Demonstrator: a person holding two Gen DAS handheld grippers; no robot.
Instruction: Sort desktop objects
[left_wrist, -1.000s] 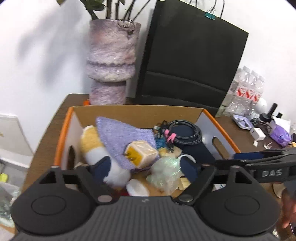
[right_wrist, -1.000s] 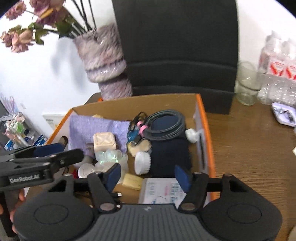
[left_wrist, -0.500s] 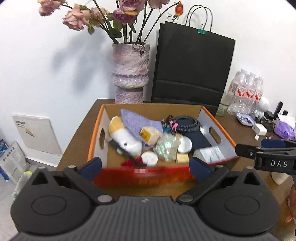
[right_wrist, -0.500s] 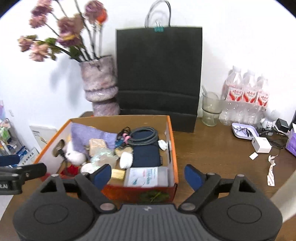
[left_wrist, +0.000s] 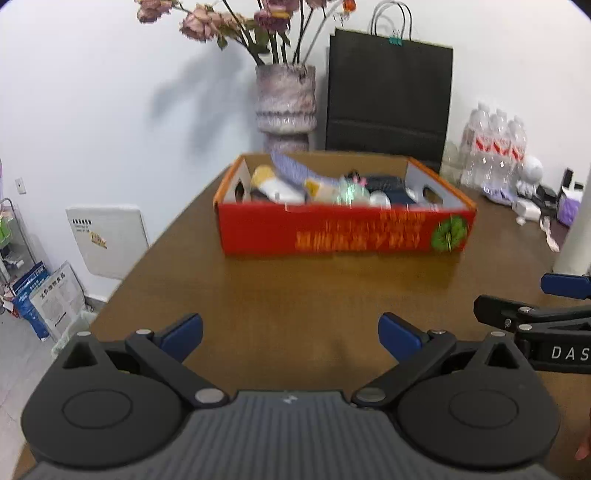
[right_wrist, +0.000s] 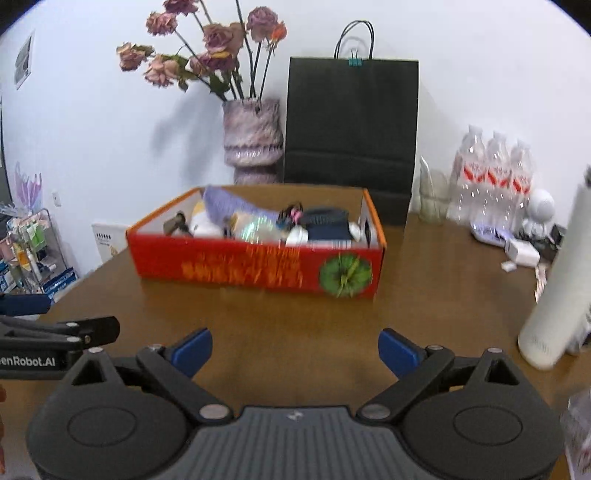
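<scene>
Left gripper (left_wrist: 290, 338) low over the bare bench (left_wrist: 295, 288), tilted down and forward, jaws spread wide with nothing between the blue pads (left_wrist: 183, 334). Right gripper (right_wrist: 294, 350) alongside at much the same tilt, jaws opening, nothing between them either, only brown wood below. Each gripper seen side-on at the edge of the other's view: the right one at the right rim of the left view, the left one at the left rim of the right view. A sliver of a hand (left_wrist: 583, 448) at the lower right edge of the left view; too little shown to read its grip.

Just right of the right gripper, a white cylinder (right_wrist: 557, 295), leaning in the fisheye view, base on the bench.

Farther on, well apart from both grippers, the red box (right_wrist: 255, 266), open-topped, long side facing, green round mark near its right end. Inside, a heap of small objects: a purple cloth (right_wrist: 232, 206), a dark blue pouch (right_wrist: 325, 223), a clear crinkled wrap (right_wrist: 258, 230), a white and yellow plush (left_wrist: 273, 184). Detail blurred.

Right of the box, white and purple oddments by the bench's edge, blurred.

Behind the box, against the wall: a vase (right_wrist: 253, 136) of dried roses, a black bag (right_wrist: 351, 133) with a clip on its top edge, a glass (right_wrist: 432, 201), 3 bottles (right_wrist: 491, 177) in shrink wrap.
</scene>
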